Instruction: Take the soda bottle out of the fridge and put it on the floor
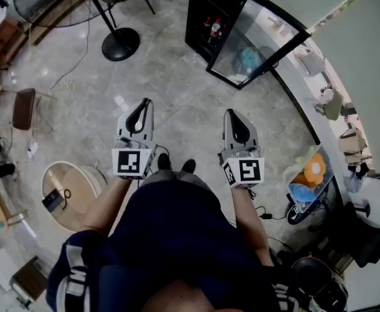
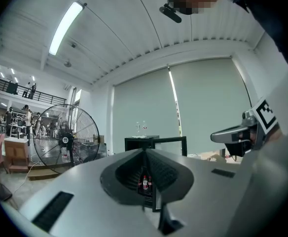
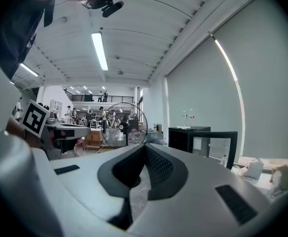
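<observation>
Far ahead inside the fridge, soda bottle, left gripper and right gripper closed, empty.

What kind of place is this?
Probably a big workshop or office hall, not a home: a large black round-cage floor fan, a small black glass-door fridge, and a railed upstairs balcony with people.

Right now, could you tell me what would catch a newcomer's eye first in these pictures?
A black fridge stands at the head view's top, its glass door open and bottles inside. Nearer, the left hand-held gripper and right hand-held gripper are held side by side, both shut and empty.
</observation>
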A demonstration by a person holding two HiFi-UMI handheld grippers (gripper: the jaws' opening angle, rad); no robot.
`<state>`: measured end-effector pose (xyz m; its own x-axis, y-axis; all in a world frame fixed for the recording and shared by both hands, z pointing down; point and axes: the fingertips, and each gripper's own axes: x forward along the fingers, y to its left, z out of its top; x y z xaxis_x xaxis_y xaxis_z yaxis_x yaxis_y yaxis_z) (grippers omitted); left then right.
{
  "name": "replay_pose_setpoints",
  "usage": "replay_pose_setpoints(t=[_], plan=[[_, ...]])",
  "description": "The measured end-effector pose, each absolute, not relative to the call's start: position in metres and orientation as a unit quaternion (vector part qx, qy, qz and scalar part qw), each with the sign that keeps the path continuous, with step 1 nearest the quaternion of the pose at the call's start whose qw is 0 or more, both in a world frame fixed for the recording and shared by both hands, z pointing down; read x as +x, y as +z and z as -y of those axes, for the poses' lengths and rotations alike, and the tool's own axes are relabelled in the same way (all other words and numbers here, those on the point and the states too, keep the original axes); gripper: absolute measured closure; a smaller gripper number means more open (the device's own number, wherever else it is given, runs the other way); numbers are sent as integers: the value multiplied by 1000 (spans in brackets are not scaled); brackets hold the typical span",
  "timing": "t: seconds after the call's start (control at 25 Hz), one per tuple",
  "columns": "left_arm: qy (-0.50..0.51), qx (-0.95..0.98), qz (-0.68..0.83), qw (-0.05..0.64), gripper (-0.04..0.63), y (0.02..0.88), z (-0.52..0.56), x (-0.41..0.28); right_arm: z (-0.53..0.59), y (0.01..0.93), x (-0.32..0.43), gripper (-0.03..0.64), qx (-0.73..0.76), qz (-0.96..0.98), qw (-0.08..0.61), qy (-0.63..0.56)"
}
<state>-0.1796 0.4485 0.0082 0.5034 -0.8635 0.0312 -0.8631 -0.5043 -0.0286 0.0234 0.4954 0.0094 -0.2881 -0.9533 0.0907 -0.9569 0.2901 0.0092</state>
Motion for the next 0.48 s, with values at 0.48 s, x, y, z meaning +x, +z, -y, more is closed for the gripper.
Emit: replay_pose_setpoints(t=[0.48], plan=[[-5,-878,-479,-9,455,7,-445,-167,-497,3,25,599,589,807,40,20]])
